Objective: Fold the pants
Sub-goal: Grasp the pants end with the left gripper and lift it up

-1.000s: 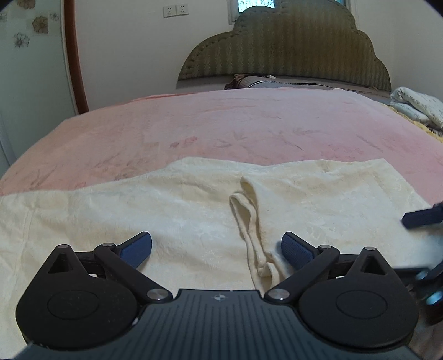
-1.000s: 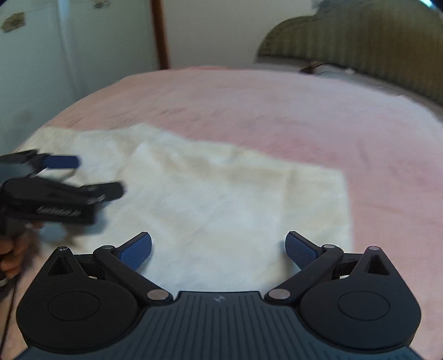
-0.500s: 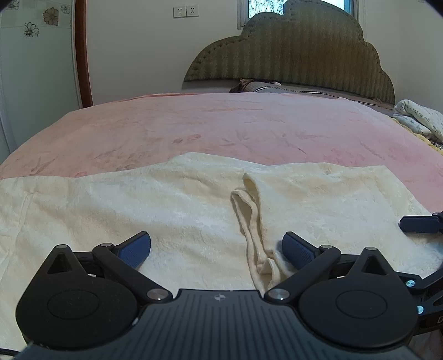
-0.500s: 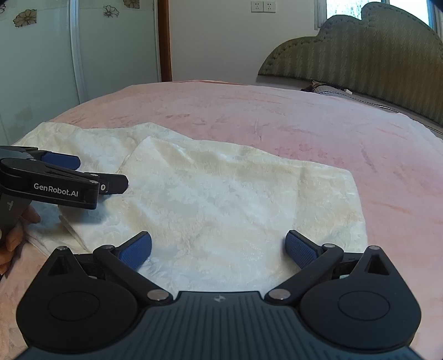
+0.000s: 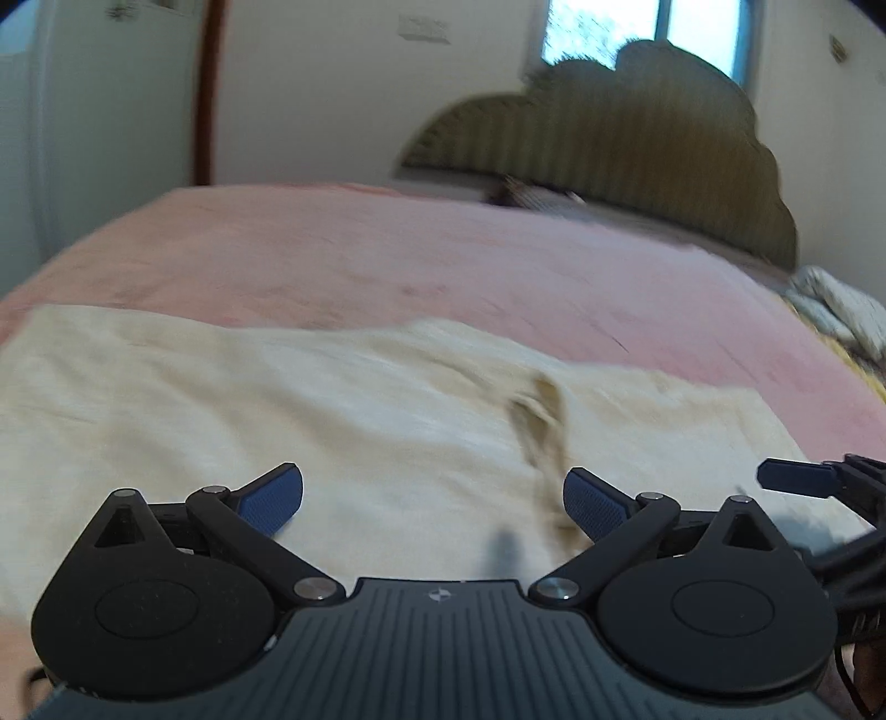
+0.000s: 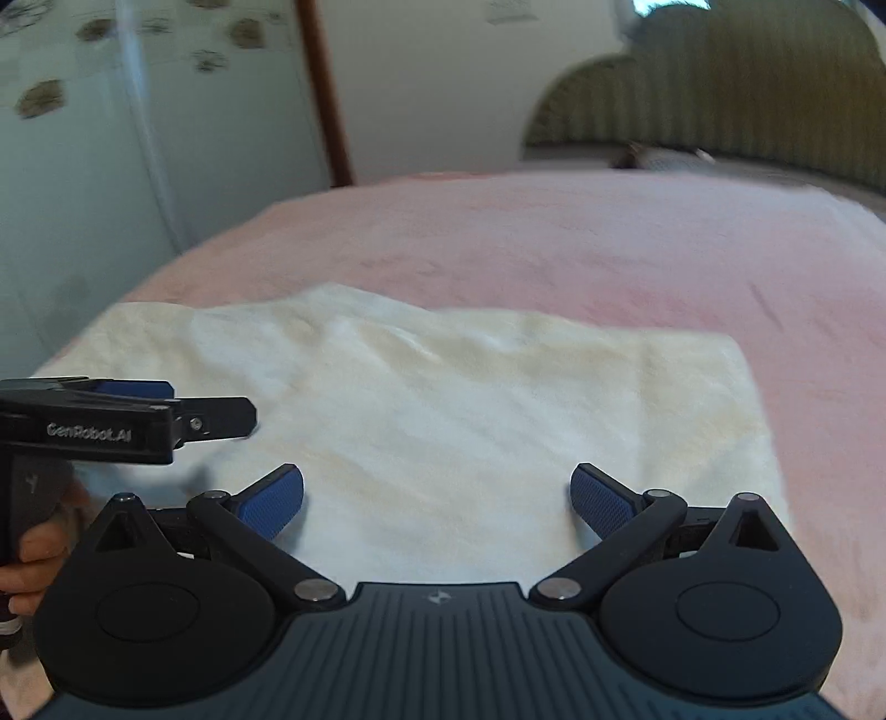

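Right wrist view: the left gripper [image 6: 166, 410] is reaching in from the left edge, and the white lettering "GenRobot.AI" is showing on its black side, slightly blurred. No other writing is readable. Cream pants [image 6: 470, 399] are lying flat on a pink bedspread [image 6: 581, 243], spreading across the lower middle of the view. The right gripper [image 6: 437, 498] is hovering just above the cloth with its blue pads spread wide, gripping nothing. A pale wardrobe door with flower decals [image 6: 72, 166] is standing at the left, and a green scalloped headboard [image 6: 720, 94] is rising at the far end.

In the left wrist view, the left gripper [image 5: 432, 498] is also gaping wide and holding nothing, over a bunched fold in the pants [image 5: 332, 415]. A window [image 5: 648, 33] is glowing above the headboard [image 5: 609, 133], and a folded quilt [image 5: 836, 304] is resting at the bed's right edge.
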Available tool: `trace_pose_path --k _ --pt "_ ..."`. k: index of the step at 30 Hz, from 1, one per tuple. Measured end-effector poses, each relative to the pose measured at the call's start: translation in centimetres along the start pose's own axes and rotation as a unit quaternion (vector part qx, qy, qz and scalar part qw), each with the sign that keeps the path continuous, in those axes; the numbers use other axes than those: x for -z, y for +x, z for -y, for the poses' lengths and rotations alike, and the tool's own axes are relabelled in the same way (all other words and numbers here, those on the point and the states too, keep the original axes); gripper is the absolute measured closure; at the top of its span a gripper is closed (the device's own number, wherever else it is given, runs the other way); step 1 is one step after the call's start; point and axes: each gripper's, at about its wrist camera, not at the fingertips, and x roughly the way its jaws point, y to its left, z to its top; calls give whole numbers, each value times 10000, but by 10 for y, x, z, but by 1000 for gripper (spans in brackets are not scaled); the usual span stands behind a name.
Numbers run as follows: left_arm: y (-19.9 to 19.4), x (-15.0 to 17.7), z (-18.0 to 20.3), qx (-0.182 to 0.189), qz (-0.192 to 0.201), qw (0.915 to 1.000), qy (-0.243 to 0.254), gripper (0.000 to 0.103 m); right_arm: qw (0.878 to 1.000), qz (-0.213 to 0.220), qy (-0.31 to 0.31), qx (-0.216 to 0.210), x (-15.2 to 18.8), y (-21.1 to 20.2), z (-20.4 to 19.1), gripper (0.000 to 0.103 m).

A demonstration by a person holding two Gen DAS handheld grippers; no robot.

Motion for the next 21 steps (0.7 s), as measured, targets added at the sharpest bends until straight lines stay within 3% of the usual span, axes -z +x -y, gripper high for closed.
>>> trace_pose_path --k 2,5,9,12,14,16,19,21 --pt "-14 -2 -24 -307 151 9991 -249 1 9967 233 -775 31 -6 -1 -35 0" --pt "-39 -5 -71 -794 346 9923 -884 1 9777 588 -2010 129 -7 0 -94 0" --pt "-72 -6 -135 -1577 395 9699 -1815 1 9370 937 -3359 200 7 10 -167 0" --pt "-97 -6 -172 -2114 373 9535 -2116 1 9175 993 -3848 -121 19 16 -202 0" --pt "-104 -6 -188 -2281 218 9501 -2118 1 9119 1012 -3964 -314 23 18 -218 0" --pt "-106 -2 -202 -2146 -9 9507 -2237 1 9032 977 -4166 -326 30 24 -232 0" --pt "-96 7 -217 -1392 -408 9501 -2762 1 8849 912 -4566 -157 39 40 -249 0" --pt "-89 18 -222 -896 -617 9451 -3083 1 8770 889 -4722 -100 42 49 -259 0"
